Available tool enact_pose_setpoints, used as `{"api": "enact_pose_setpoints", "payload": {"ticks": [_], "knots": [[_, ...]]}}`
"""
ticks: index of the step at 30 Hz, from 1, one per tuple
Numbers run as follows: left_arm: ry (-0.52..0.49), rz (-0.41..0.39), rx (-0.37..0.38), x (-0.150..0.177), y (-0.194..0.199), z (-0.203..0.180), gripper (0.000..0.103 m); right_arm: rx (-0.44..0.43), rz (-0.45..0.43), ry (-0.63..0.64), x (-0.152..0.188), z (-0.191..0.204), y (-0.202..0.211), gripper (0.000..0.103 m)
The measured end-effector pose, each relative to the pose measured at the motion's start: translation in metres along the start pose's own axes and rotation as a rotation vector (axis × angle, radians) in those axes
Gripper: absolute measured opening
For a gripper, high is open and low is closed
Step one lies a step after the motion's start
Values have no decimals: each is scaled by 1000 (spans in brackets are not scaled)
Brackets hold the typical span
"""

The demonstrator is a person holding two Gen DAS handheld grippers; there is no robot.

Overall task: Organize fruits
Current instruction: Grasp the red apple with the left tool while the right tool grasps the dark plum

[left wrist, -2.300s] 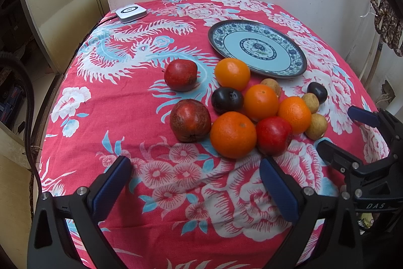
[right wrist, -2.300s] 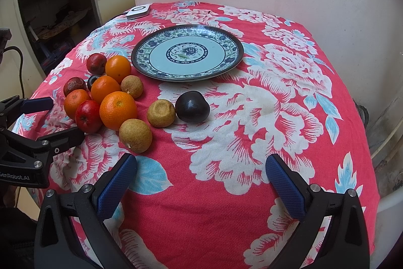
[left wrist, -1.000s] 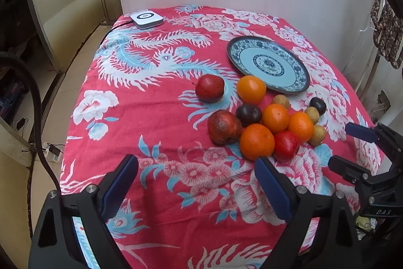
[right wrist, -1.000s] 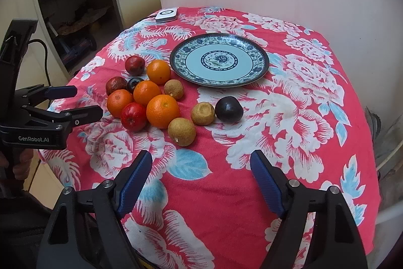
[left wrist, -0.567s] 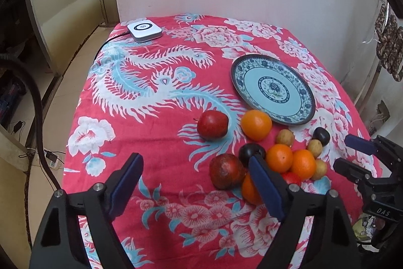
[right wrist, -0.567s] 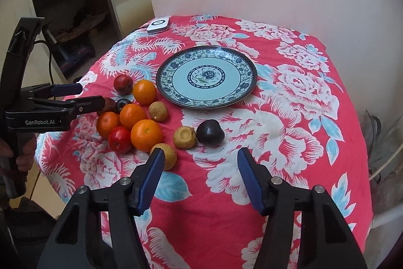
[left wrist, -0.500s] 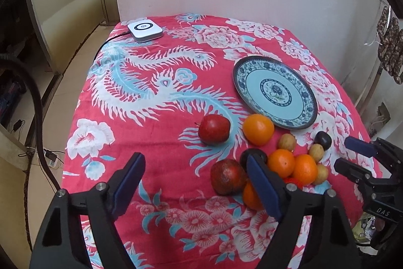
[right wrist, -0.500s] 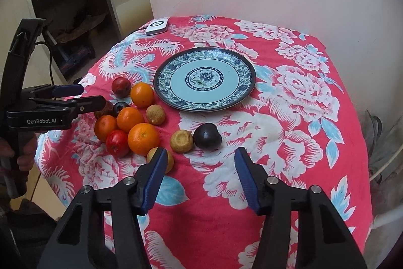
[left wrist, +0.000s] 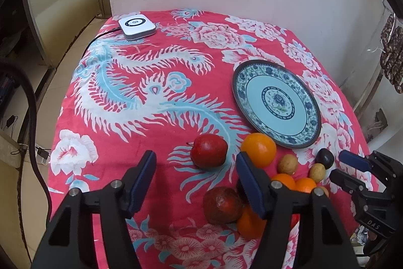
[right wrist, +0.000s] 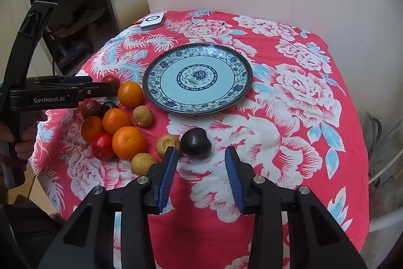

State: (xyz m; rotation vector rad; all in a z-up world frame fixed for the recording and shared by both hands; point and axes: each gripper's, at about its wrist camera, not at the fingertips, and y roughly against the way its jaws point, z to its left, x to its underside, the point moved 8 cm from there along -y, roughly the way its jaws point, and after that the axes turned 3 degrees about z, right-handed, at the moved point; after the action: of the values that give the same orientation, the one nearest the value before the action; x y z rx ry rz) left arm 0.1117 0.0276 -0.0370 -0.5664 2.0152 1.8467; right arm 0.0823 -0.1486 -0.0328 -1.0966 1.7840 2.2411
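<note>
A blue patterned plate [left wrist: 277, 102] [right wrist: 197, 78] lies empty on the red floral tablecloth. Beside it sits a cluster of fruit: oranges [left wrist: 258, 149] [right wrist: 129, 142], a red apple [left wrist: 209, 150], a dark red pomegranate [left wrist: 223, 204], small brown fruits [right wrist: 168, 145] and dark plums [right wrist: 196, 142]. My left gripper [left wrist: 195, 163] is open and empty, raised above the red apple. My right gripper [right wrist: 200, 159] is open and empty, just in front of the dark plum; it also shows in the left wrist view [left wrist: 346, 168].
A white square device [left wrist: 136, 28] with a cable lies at the table's far left corner. A white wall stands behind the table. The floor drops away at the left edge. The left gripper's body [right wrist: 50, 93] hangs over the fruit cluster's left side.
Both grippers have risen and moved forward over the table. Both pairs of jaws have narrowed but stay open. The fruit and plate have not moved.
</note>
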Motion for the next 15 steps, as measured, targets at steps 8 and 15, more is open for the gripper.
{"api": "enact_pose_setpoints", "payload": {"ticks": [8,15], "knots": [[-1,13,13,0,-7,-5,49,1,14,30,2,2,-6,40],[8,17,23,0,-10,-7,38,13,16,57,-1,1,-10,40]]}}
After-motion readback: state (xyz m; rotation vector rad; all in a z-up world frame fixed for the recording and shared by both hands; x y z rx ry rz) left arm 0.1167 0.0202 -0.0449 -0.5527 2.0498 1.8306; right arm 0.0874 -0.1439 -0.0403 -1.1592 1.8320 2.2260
